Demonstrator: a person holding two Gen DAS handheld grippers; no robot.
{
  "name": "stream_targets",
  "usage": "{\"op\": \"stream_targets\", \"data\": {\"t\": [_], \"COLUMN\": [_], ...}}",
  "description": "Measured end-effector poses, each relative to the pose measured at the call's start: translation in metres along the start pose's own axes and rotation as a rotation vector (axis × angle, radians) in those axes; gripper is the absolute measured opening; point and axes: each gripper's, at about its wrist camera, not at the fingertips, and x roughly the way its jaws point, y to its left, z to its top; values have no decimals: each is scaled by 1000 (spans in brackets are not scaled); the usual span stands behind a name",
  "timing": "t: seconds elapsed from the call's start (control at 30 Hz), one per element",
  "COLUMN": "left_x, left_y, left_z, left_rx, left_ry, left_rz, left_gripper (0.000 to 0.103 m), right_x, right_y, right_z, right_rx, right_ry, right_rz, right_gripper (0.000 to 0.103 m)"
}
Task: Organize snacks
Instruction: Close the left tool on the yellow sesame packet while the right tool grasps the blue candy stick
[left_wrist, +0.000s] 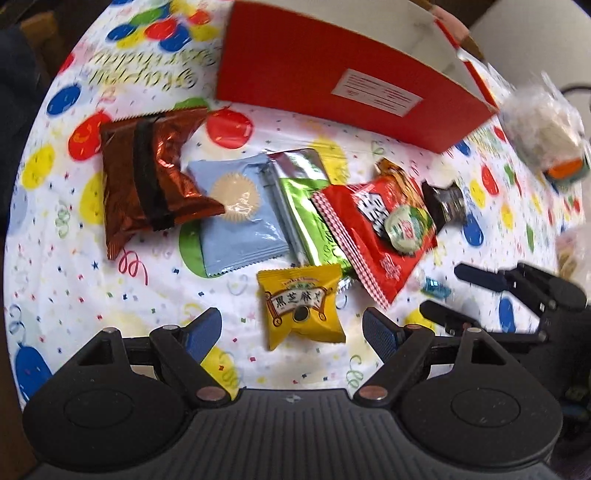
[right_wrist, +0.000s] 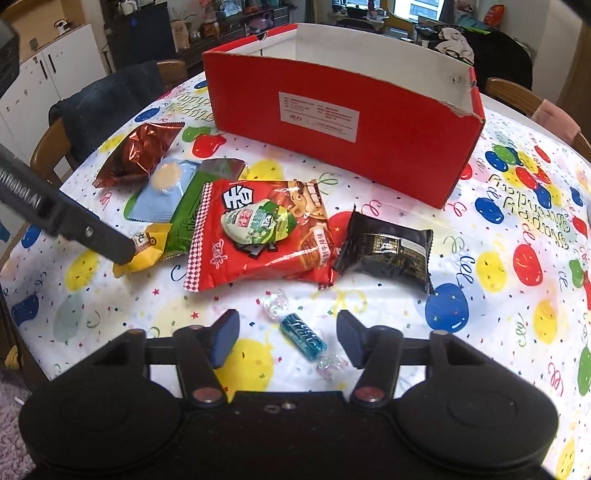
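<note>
Balloon-printed cloth covers the bench (right_wrist: 480, 332), with chairs and a cluttered room behind; nearest, the right tongs (right_wrist: 287, 338) stand apart and empty, straddling a small blue candy (right_wrist: 303, 335) in a twisted clear wrapper, its long axis running from near-right to far-left across the gap, so the pads would close on its sides; it looks light, hard and slick, and I judge the firm middle the place to pinch, not the crinkly ends. Further left, the left tongs (left_wrist: 291, 328) are likewise apart and empty, hovering with the yellow sachet (left_wrist: 302, 305) between the tips; a puffy, soft pillow pack lying flat, printed label facing up, probably airy and crushable, best taken gently across its width. Beyond lie the red pack (right_wrist: 258, 236) with a round jelly cup (right_wrist: 258, 221) resting on it, the black packet (right_wrist: 386, 249), green, blue and copper foil bags; farthest stands the open red box (right_wrist: 332, 122), its long side facing the tongs.
</note>
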Motion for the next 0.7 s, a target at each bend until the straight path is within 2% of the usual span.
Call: {"op": "stream_targets", "data": {"t": [0.2, 0.33, 0.43, 0.57, 0.7], "left_x": [9, 13, 17, 20, 23], "left_y": [6, 1, -2, -4, -4], "left_z": [4, 4, 4, 2, 2], "left_rx": [-63, -53, -48, -44, -44], "left_ry": [21, 25, 31, 36, 41], "left_rz": [-16, -5, -2, 3, 9], "left_gripper": [83, 82, 79, 78, 78], "right_x": [6, 9, 11, 12, 13], "right_y": [2, 2, 1, -1, -1], "right_z": [0, -1, -2, -4, -5], "right_rx": [-41, -53, -54, -51, -44], "right_ry": [18, 32, 39, 46, 45], "right_rz": [3, 7, 2, -8, -4], "right_gripper": [47, 39, 38, 31, 30]}}
